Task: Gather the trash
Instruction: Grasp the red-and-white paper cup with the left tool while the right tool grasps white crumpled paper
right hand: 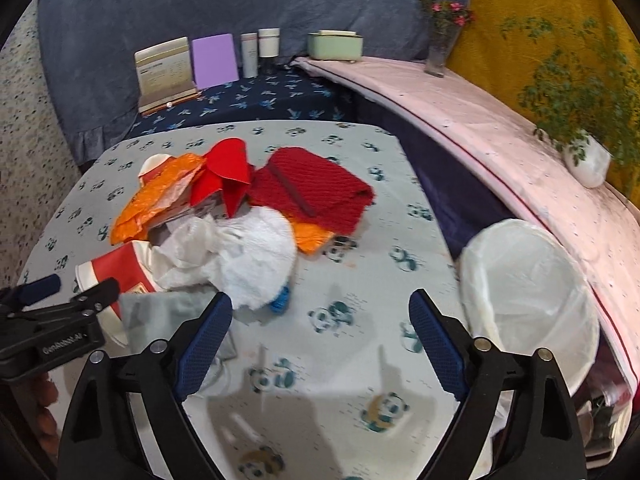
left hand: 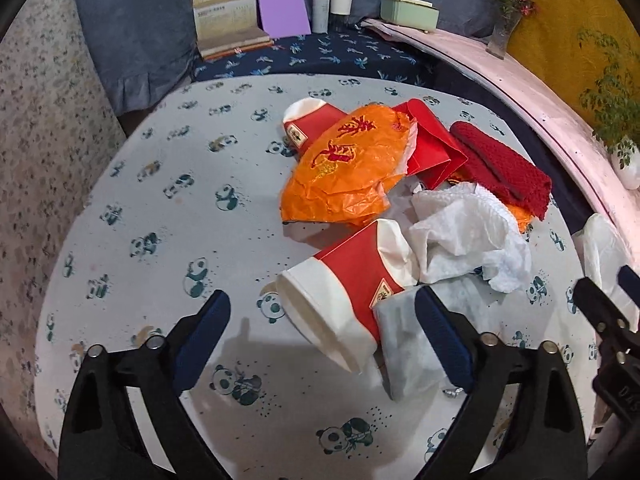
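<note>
Showing left wrist view: a heap of trash is seen uncollected on the panda-print bench (left hand: 160,208).
Left gripper (left hand: 322,314): held open and empty; nothing is pressed by its pads.
Nearest item: a red-and-white paper cup (left hand: 344,292) lies on its side between the spread fingers, apart from both.
Behind it: a crumpled white tissue (left hand: 468,236), an orange wrapper (left hand: 344,168) and a red knitted cloth (left hand: 500,168) are piled together.

Right wrist view: the white-lined bin (right hand: 524,292) is seen at the bench's right edge, apparently empty.
Right gripper (right hand: 320,316): open, with only bare bench between its fingers; the tissue (right hand: 248,260) lies just ahead to its left.
Progress: judged barely begun; everything remains to be binned.
</note>
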A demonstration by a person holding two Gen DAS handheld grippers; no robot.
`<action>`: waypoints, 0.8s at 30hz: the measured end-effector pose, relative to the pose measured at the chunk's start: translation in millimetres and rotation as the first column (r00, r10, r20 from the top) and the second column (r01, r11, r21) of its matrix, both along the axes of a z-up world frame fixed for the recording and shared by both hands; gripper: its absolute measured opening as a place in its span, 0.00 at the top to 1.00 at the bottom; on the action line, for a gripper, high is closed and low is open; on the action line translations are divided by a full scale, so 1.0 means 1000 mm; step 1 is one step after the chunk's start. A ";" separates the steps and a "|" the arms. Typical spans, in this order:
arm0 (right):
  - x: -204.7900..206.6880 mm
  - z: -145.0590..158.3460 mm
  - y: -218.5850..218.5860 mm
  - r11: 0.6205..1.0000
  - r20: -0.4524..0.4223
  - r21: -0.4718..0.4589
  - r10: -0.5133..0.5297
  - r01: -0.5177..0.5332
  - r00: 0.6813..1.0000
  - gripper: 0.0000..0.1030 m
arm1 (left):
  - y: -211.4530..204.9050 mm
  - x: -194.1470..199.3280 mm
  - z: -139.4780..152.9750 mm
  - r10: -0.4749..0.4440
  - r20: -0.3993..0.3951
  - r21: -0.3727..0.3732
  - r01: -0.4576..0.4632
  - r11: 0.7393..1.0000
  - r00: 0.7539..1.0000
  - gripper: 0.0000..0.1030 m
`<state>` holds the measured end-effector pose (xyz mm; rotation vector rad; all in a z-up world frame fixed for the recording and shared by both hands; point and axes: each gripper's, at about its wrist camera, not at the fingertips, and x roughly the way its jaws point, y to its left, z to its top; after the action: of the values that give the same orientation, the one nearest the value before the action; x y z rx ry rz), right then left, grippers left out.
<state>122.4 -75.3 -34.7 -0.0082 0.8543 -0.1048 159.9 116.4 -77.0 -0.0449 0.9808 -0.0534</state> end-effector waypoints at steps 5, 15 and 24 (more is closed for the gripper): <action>0.020 -0.004 0.019 0.998 -0.016 0.037 0.050 -0.050 0.999 0.29 | -0.002 0.010 -0.008 -0.033 -0.042 -0.046 0.031 0.998 0.999 0.40; 0.053 -0.019 0.056 0.988 -0.039 0.062 0.145 -0.142 0.989 0.50 | 0.010 0.016 -0.010 -0.017 -0.053 -0.069 0.013 0.998 0.998 0.55; 0.063 -0.022 0.058 0.976 -0.052 0.131 0.181 -0.173 0.982 0.97 | 0.023 0.012 0.013 0.005 0.009 -0.051 -0.005 0.999 1.000 0.55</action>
<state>185.0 -17.5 -56.4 0.0311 0.9193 0.1179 171.8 139.8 -63.7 -0.0935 0.9697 -0.0739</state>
